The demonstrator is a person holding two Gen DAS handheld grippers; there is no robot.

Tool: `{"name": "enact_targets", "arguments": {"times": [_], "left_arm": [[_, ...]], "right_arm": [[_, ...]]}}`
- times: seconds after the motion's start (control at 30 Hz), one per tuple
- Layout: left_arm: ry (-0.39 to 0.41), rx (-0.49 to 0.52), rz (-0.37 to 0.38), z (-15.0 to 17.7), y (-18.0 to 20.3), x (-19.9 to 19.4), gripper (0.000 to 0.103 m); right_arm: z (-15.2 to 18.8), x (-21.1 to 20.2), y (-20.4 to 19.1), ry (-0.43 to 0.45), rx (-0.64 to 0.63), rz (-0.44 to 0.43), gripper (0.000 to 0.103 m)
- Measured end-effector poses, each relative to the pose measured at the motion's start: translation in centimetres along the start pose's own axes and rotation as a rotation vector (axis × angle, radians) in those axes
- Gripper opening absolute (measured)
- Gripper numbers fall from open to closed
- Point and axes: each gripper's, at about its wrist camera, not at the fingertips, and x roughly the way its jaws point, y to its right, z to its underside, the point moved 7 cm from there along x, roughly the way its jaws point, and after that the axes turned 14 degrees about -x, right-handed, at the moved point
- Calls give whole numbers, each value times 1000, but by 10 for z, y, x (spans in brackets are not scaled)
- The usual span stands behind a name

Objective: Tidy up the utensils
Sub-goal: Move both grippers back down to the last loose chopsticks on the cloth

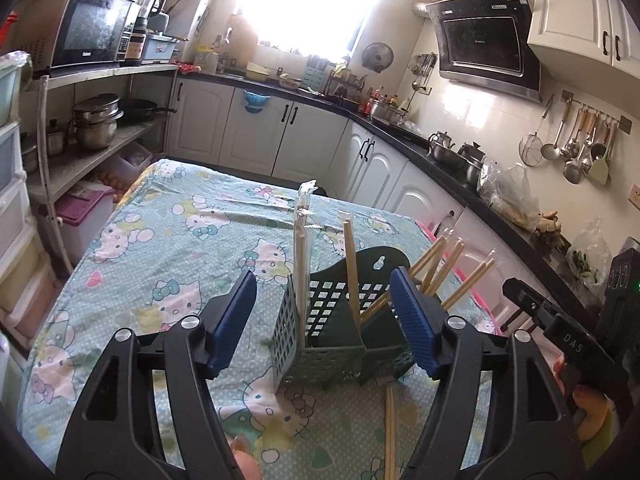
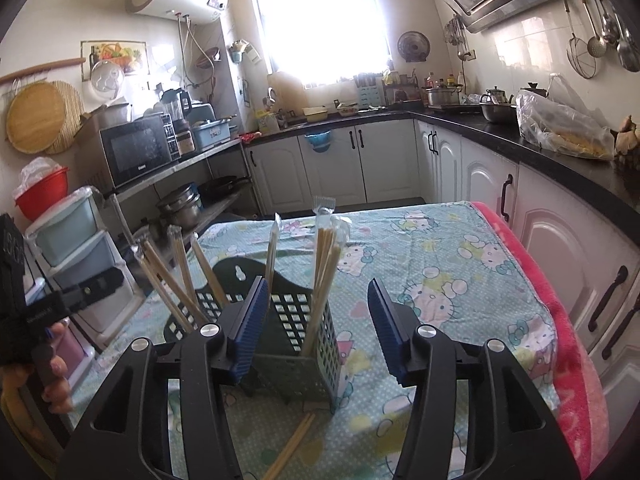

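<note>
Left wrist: left gripper (image 1: 324, 320) spread, nothing pinched, w/ chopstick holder (image 1: 336, 336) ahead; right gripper (image 2: 318, 332) likewise

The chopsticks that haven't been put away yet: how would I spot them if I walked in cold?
Find the table under the cartoon-cat cloth in the middle of the kitchen, then the dark green slotted holder standing on it. The loose pair of chopsticks lies flat on the cloth at the holder's near foot. Every other chopstick stands upright or leaning inside the holder; only this pair is lying down outside it.
</note>
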Motion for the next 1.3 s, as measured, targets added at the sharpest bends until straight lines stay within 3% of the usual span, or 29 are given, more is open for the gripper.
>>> {"name": "enact_targets", "arguments": {"times": [0.4,1.3], "left_arm": [[17,15,11,13,1,-15,92],[-108,77,-4,81,10,-1,92]], "right_arm": [[18,-14,-11,-15,-32,7,57],[81,-35,-16,-98,-33,14,59]]}}
